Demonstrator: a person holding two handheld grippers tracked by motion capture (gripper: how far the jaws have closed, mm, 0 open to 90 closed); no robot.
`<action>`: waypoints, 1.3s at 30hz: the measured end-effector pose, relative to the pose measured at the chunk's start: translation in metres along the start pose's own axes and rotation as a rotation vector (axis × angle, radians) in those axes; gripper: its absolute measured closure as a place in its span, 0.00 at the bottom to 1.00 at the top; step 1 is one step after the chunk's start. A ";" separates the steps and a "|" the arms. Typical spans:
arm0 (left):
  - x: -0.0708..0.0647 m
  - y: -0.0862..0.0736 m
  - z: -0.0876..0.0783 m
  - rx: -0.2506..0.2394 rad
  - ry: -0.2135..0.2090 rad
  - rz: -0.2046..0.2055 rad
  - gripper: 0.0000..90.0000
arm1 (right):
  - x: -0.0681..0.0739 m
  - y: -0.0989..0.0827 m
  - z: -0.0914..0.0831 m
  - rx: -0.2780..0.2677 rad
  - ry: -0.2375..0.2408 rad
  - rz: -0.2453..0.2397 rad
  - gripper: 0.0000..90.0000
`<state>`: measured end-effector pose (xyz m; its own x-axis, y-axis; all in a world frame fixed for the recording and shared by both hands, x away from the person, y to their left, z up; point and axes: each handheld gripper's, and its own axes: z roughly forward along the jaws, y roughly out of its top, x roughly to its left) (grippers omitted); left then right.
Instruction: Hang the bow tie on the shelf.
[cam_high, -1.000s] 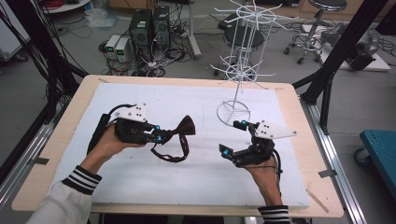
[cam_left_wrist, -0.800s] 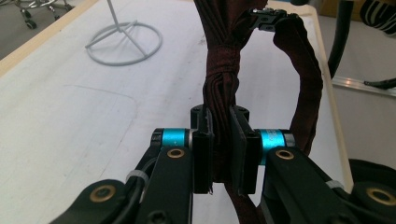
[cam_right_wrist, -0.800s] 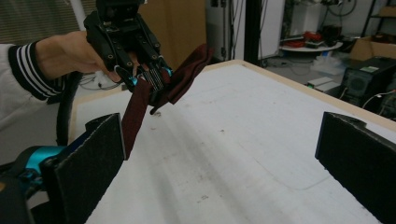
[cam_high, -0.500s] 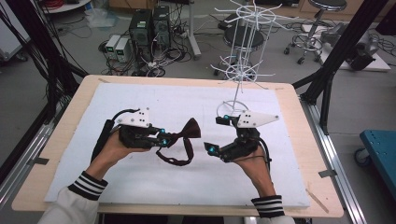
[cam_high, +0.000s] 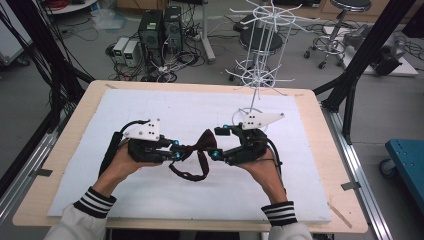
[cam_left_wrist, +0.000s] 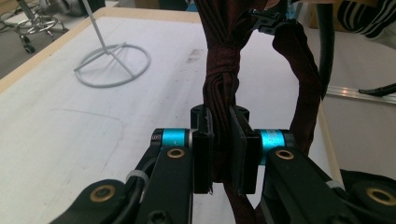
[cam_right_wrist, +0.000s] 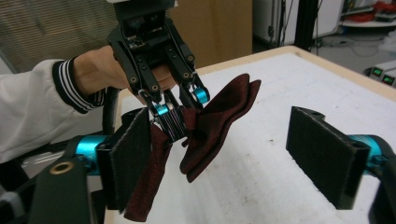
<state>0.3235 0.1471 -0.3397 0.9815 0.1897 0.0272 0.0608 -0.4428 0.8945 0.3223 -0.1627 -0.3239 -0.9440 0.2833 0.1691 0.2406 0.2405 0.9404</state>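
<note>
one dark red bow tie with neck strap, held above the white mat near the table's middle — left gripper clamped shut across the knot, which the left gripper view shows pinched between both pads. right gripper stands wide open (its two jaws well apart in the right gripper view), straddling the right-hand wing of the bow tie; one pad lies just against the cloth, the other is well clear of it.

progress, as judged: pickup done, item secured by one gripper. second grip not yet made. if the work is to hang the bow tie on the white wire display stand, that step is wholly outstanding — no part of the strap is on a hook.

strap loop hangs below the knot, sagging toward the mat; whether it touches cannot be told.

room for moving:
- mat bare all around both hands; open space to left, right and toward the person.
- stand base ring sits just behind the right gripper, at the far right of the mat — the nearest obstacle.
- wire prongs spread out overhead at the stand's top tiers; a snag risk for the dangling strap.
- wooden table edge well apart from both grippers.
</note>
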 end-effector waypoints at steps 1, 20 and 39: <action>-0.001 0.000 0.000 -0.006 0.000 0.001 0.89 | 0.000 0.000 0.001 0.007 0.002 0.004 0.31; -0.001 0.000 -0.003 -0.006 -0.005 0.010 0.89 | -0.001 0.004 0.005 0.027 0.046 -0.006 0.94; 0.010 -0.004 -0.004 -0.086 0.053 -0.128 0.02 | 0.000 0.005 -0.001 0.011 0.006 -0.020 0.95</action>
<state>0.3326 0.1544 -0.3414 0.9557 0.2863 -0.0679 0.1665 -0.3361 0.9270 0.3233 -0.1628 -0.3189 -0.9499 0.2727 0.1524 0.2245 0.2565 0.9401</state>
